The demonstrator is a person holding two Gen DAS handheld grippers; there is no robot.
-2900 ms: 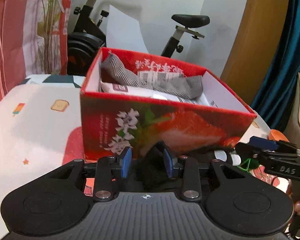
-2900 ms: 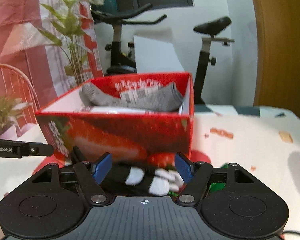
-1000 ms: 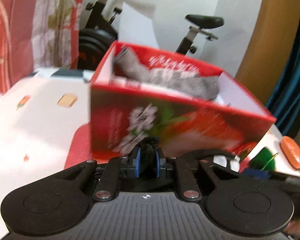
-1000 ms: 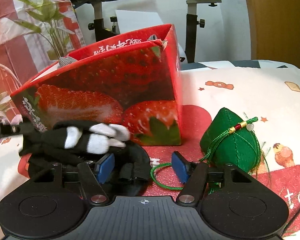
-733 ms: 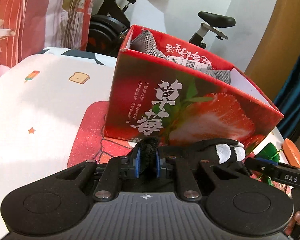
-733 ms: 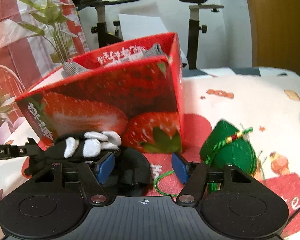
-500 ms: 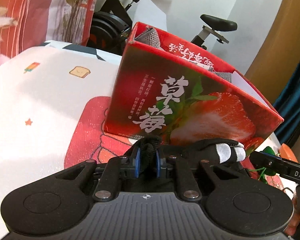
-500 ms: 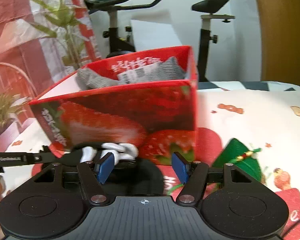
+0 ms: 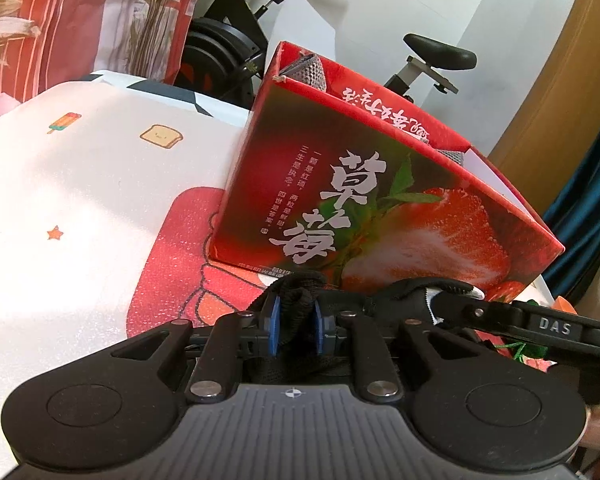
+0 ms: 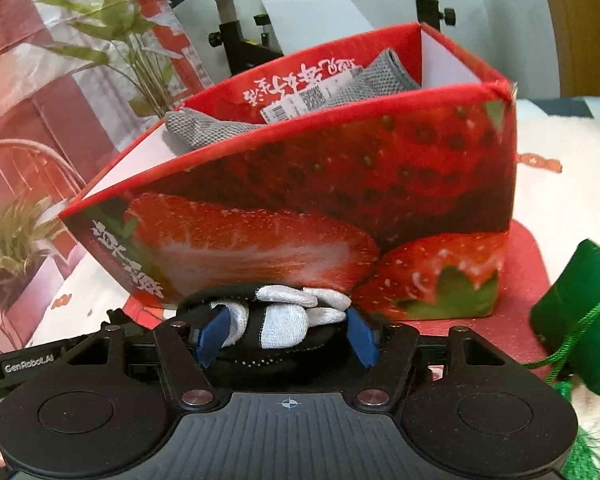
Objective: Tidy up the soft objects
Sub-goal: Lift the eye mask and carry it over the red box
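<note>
Though both grippers flank it, the black glove (image 10: 284,320) lies half-hidden.

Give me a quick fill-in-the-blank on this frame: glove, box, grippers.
1. The black glove with white fingertips lies in front of the ____ box.
2. A ____ sock pokes above the box rim.
3. The left gripper pinches black ____ between its blue pads.
4. Beside the box sits a ____ pouch with a cord.

Missing words: strawberry; grey; fabric; green
</note>
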